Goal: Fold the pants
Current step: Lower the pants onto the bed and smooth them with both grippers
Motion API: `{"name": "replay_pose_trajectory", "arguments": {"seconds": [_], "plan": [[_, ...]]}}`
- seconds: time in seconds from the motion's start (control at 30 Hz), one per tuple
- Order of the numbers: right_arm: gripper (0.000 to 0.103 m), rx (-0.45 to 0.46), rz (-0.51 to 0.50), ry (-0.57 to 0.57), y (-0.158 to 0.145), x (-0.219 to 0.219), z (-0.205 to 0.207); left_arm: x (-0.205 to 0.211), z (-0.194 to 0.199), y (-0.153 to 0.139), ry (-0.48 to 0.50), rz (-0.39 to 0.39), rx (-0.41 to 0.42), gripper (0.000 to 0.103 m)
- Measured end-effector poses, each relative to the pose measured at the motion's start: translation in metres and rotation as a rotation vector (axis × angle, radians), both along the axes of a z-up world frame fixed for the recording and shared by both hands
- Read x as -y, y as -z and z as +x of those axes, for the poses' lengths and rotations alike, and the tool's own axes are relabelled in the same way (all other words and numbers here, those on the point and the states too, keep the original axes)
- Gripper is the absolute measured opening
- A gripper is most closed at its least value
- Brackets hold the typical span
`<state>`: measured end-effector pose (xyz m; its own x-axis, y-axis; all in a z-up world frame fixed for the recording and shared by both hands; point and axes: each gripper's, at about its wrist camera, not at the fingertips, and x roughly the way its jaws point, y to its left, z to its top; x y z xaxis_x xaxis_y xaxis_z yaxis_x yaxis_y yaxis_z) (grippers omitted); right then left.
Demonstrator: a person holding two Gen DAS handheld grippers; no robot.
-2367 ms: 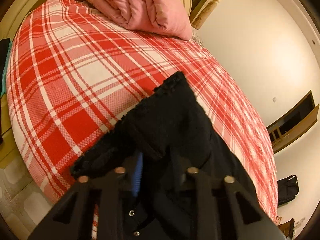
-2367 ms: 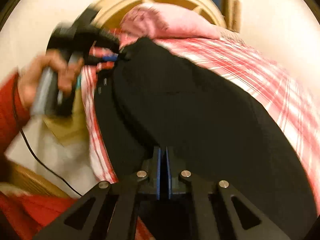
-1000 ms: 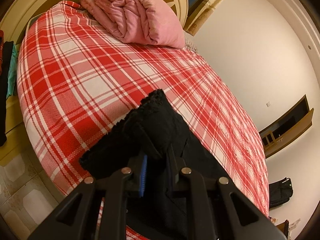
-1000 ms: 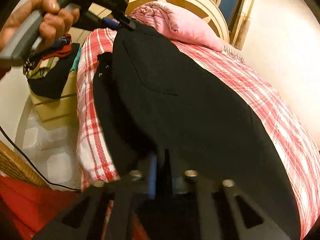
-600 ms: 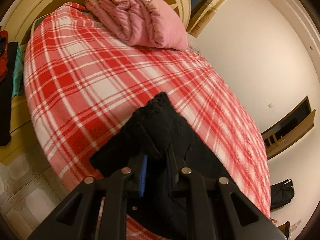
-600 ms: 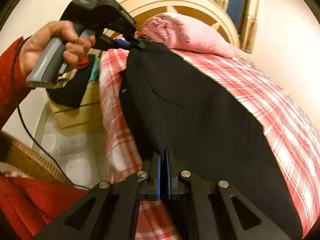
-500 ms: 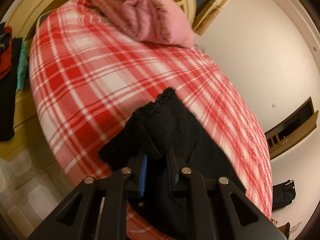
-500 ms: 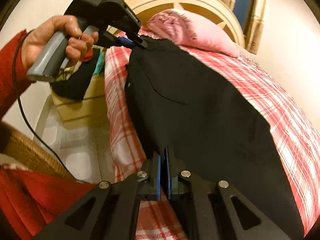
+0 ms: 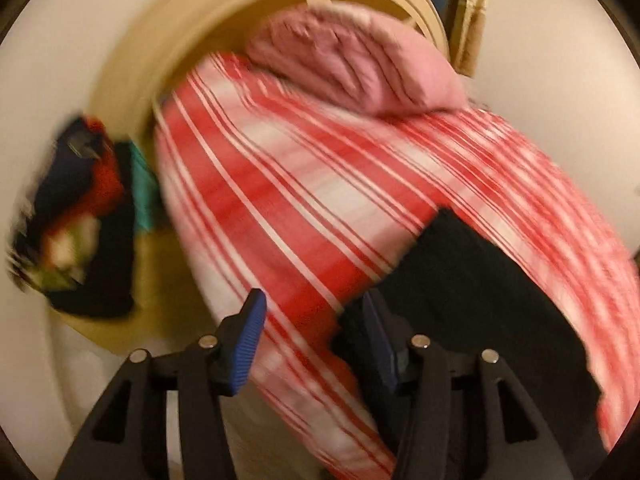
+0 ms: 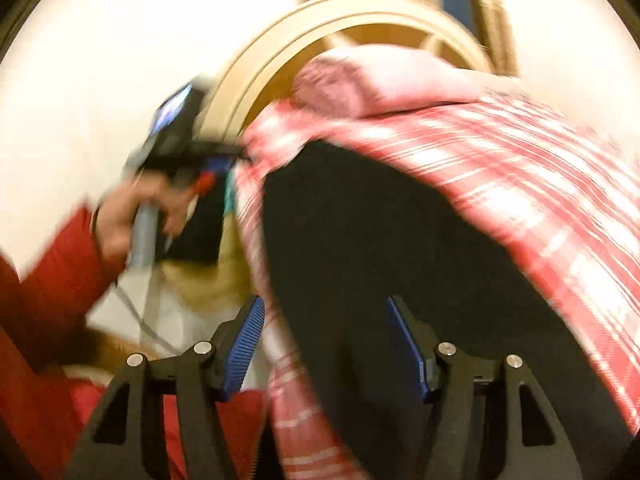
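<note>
- The left tool (image 9: 312,332) is being held spread, its jaws just opened, nothing pinched between the pads.
- The right tool (image 10: 324,344) is likewise being held spread, freshly opened, above the cloth.
- The black pants (image 10: 380,240) are being left flat on the plaid bed (image 9: 304,184), toward 5 o'clock.
- A pink pillow (image 9: 352,64) is being shown at 12 o'clock.

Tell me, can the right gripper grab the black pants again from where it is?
Probably yes. The right gripper has just been opening, its jaws apart with nothing pinched, and the black pants lie on the plaid bedspread right ahead, uncovered.
</note>
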<state>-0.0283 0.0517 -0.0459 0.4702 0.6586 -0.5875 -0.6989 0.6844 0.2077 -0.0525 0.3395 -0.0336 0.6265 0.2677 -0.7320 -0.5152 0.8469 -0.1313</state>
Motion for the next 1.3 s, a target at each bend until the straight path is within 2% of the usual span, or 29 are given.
{"name": "replay_pose_trajectory", "arguments": {"seconds": [0.03, 0.1, 0.2, 0.27, 0.4, 0.47, 0.53, 0.63, 0.7, 0.8, 0.87, 0.93, 1.0, 1.07, 1.1, 1.23, 1.3], "plan": [[0.064, -0.002, 0.016, 0.049, -0.005, 0.017, 0.016, 0.002, -0.002, -0.004, 0.005, 0.016, 0.017, 0.053], [0.064, -0.003, 0.047, 0.113, -0.01, 0.042, 0.043, 0.01, 0.0, -0.01, 0.079, 0.013, 0.058, 0.053], [0.064, -0.137, 0.127, 0.106, 0.003, 0.062, 0.092, 0.047, 0.01, -0.008, 0.246, -0.01, 0.083, 0.052], [0.064, -0.19, 0.126, 0.093, 0.015, 0.064, 0.111, 0.076, 0.019, 0.003, 0.325, -0.021, 0.071, 0.052], [0.064, -0.246, 0.033, 0.021, 0.038, 0.05, 0.128, 0.12, 0.024, 0.033, 0.404, 0.016, 0.022, 0.052], [0.064, -0.302, 0.012, -0.016, 0.047, 0.046, 0.127, 0.133, 0.023, 0.048, 0.39, 0.086, -0.015, 0.053], [0.064, -0.314, 0.029, -0.049, 0.045, 0.049, 0.12, 0.136, 0.015, 0.048, 0.365, 0.109, 0.02, 0.056], [0.064, -0.348, 0.03, -0.088, 0.041, 0.051, 0.111, 0.131, 0.013, 0.05, 0.339, 0.096, 0.027, 0.064], [0.064, -0.344, 0.01, -0.112, 0.041, 0.052, 0.104, 0.125, 0.011, 0.052, 0.328, 0.056, 0.032, 0.066], [0.064, -0.361, -0.005, -0.114, 0.05, 0.05, 0.107, 0.126, 0.013, 0.054, 0.335, 0.063, 0.032, 0.068], [0.069, -0.403, 0.064, -0.118, 0.05, 0.051, 0.114, 0.127, 0.013, 0.055, 0.335, 0.071, 0.035, 0.069], [0.072, -0.493, 0.159, -0.156, 0.055, 0.04, 0.13, 0.127, 0.015, 0.057, 0.328, 0.062, 0.036, 0.07], [0.075, -0.54, 0.197, -0.183, 0.058, 0.027, 0.138, 0.125, 0.016, 0.057, 0.316, 0.049, 0.035, 0.071], [0.087, -0.532, 0.214, -0.2, 0.056, 0.014, 0.146, 0.125, 0.016, 0.057, 0.316, 0.045, 0.034, 0.071], [0.089, -0.532, 0.221, -0.196, 0.054, 0.01, 0.149, 0.125, 0.016, 0.057, 0.317, 0.045, 0.035, 0.072], [0.091, -0.581, 0.293, -0.175, 0.053, 0.014, 0.158, 0.123, 0.016, 0.058, 0.315, 0.036, 0.038, 0.074], [0.091, -0.523, 0.313, -0.144, 0.047, 0.028, 0.153, 0.122, 0.017, 0.058, 0.314, 0.028, 0.035, 0.075]]}}
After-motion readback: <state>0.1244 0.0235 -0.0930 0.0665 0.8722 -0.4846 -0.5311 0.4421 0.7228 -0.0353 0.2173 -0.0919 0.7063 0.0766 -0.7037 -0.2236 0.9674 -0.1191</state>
